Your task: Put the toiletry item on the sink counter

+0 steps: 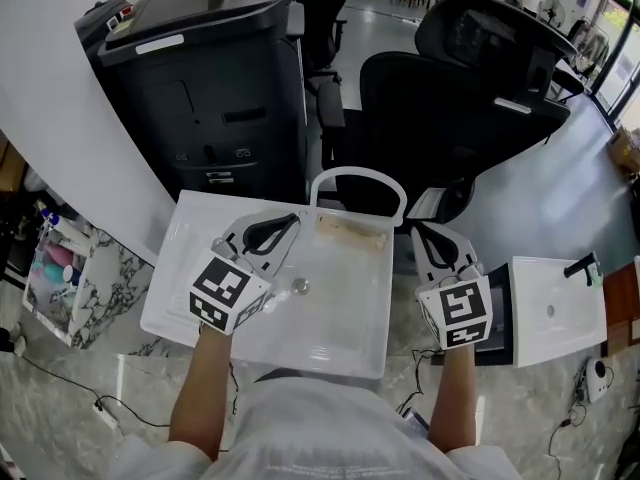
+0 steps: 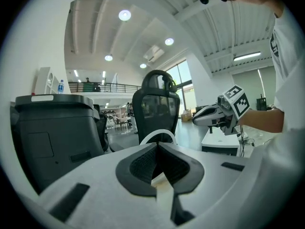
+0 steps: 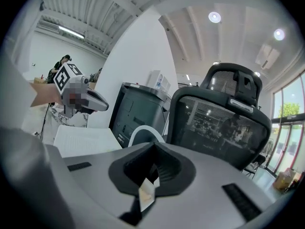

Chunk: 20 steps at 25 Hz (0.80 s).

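Note:
A white sink (image 1: pixel 190 268) with a flat counter to the left of its basin stands below me, with a white arched faucet (image 1: pixel 357 183) at its far rim. My left gripper (image 1: pixel 293 220) hovers over the basin's left part, shut and holding nothing. My right gripper (image 1: pixel 428 230) hangs just off the sink's right edge, also shut and empty. Several toiletry bottles (image 1: pixel 55 258) stand in a rack at the far left, out of reach of both grippers. In the left gripper view the jaws meet at the tips (image 2: pixel 157 144), with the right gripper (image 2: pixel 219 113) beyond them.
A beige strip (image 1: pixel 350 233) lies along the basin's far edge. A black printer (image 1: pixel 210 78) and a black office chair (image 1: pixel 460 88) stand behind the sink. A second small white sink (image 1: pixel 555 308) sits at the right. Cables run over the marble floor (image 1: pixel 60 378).

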Motion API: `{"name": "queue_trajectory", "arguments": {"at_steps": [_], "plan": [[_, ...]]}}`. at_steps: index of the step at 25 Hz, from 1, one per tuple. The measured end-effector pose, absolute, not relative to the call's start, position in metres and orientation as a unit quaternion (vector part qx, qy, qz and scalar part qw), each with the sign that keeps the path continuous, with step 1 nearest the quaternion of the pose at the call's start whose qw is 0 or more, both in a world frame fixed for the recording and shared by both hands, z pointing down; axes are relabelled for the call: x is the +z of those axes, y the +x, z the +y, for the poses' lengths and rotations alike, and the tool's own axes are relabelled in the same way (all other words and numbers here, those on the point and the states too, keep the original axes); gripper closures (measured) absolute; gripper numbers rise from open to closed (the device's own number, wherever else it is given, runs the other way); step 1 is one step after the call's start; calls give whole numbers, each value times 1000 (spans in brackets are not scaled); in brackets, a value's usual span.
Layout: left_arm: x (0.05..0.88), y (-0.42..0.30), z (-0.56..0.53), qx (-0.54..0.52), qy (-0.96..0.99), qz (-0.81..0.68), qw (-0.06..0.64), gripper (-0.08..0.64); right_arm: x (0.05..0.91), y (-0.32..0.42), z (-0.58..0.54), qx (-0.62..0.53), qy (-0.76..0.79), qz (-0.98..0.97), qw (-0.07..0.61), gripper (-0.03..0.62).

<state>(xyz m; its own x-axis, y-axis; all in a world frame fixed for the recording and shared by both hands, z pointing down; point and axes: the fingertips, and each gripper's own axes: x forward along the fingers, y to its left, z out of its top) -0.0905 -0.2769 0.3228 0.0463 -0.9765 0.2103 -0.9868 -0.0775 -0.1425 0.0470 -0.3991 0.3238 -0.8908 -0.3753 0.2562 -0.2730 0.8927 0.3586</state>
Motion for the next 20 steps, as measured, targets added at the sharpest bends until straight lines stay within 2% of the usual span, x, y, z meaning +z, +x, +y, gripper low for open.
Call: {"name": "queue_trajectory", "arguments": {"at_steps": [10,20], "plan": [[297,-97,-273,108,719,-687,-9,545,304,29,-392,-178,155,-961,147,595],[302,-106,-267,109,716,-689,-2,545,313,21,-390,-170,151,-961,157,597]]}}
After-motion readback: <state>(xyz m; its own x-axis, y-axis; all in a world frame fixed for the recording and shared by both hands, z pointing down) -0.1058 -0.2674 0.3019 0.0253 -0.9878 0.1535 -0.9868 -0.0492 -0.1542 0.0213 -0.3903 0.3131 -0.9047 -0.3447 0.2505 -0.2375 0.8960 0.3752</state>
